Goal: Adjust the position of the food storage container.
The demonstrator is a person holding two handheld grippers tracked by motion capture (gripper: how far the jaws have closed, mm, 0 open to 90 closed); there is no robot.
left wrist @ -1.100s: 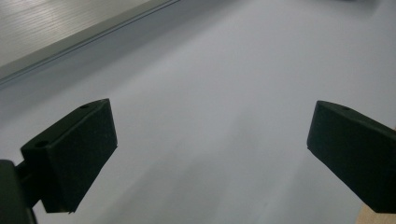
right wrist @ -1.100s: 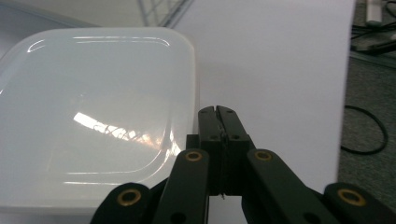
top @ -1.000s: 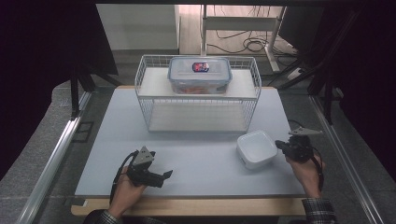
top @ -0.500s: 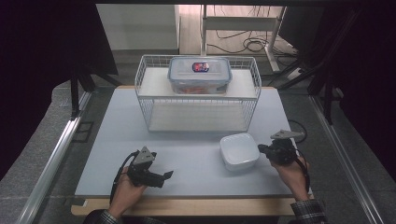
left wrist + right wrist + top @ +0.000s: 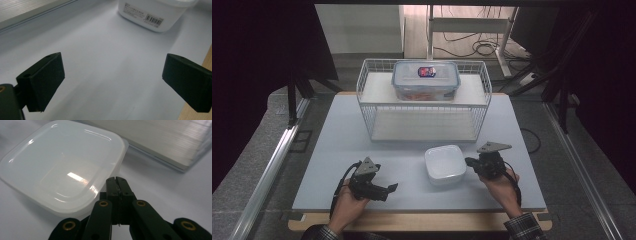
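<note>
Grippers at work on a white table (image 5: 337,150), read from left to right. Left gripper (image 5: 384,189): held low over the near part of the table, jaws wide apart with nothing between them; in the left gripper view the bare tabletop lies between its pads (image 5: 45,80), and a white container (image 5: 155,13) stands ahead of the claw, well apart from it. Its side wall carries a printed label with a barcode. Right gripper (image 5: 469,161): jaws pressed together with nothing between them, the closed tip standing against the container's near rim in the right gripper view (image 5: 116,181); whether it actually touches cannot be told.

Container (image 5: 445,163): square with rounded corners, translucent white plastic, glossy lid on, resting flat on the table just left of the right claw and in front of a wire basket (image 5: 372,107). A clear lidded box (image 5: 426,80) sits on the basket's upper shelf, far beyond both claws.

Progress, as judged: the work appears to be sliding the container across the table with the closed claw. The container lies near the table's middle, not yet lifted or gripped; where it should end, and any hand-over to the open left claw, remain undone.
</note>
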